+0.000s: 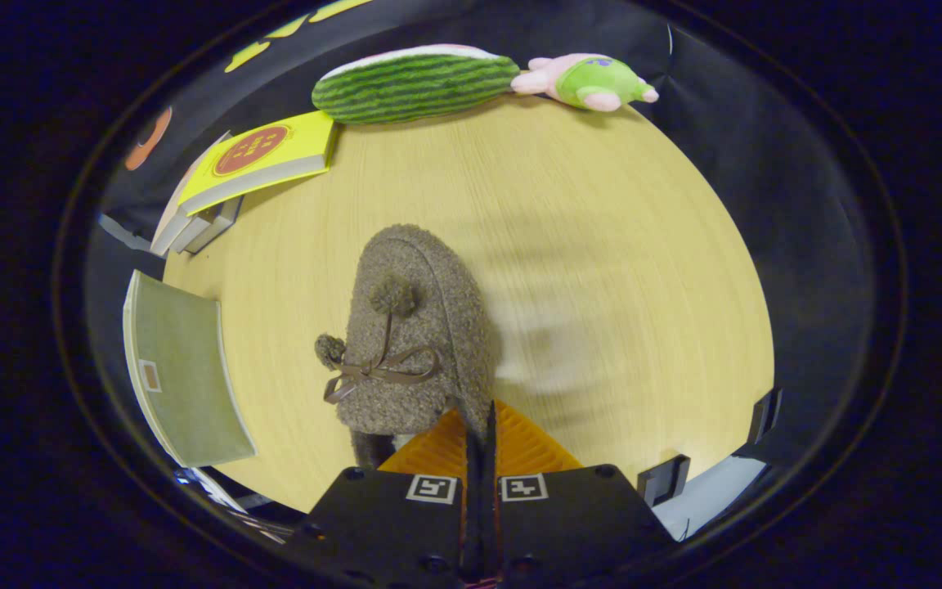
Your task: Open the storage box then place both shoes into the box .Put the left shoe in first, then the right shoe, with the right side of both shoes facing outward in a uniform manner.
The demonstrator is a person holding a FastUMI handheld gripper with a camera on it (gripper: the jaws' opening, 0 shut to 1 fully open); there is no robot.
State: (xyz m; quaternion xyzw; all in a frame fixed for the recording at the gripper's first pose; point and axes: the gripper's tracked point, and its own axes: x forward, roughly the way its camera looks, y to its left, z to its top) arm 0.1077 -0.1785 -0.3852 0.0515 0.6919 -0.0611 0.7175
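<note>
Jaws pressed together on the fuzzy shoe's [414, 327] rim; books [262, 155], watermelon plush [414, 82] beyond.

1. I see a pale wood-grain surface [602, 245].
2. A fuzzy brown shoe [418, 327] with a bow and pompoms lies on it, just ahead of my closed tongs [481, 425].
3. A stack of books [234, 176] sits beyond, a green book [181, 368] nearer.
4. At the far edge lie a watermelon plush [414, 82] and a pink-green plush [589, 82].
</note>
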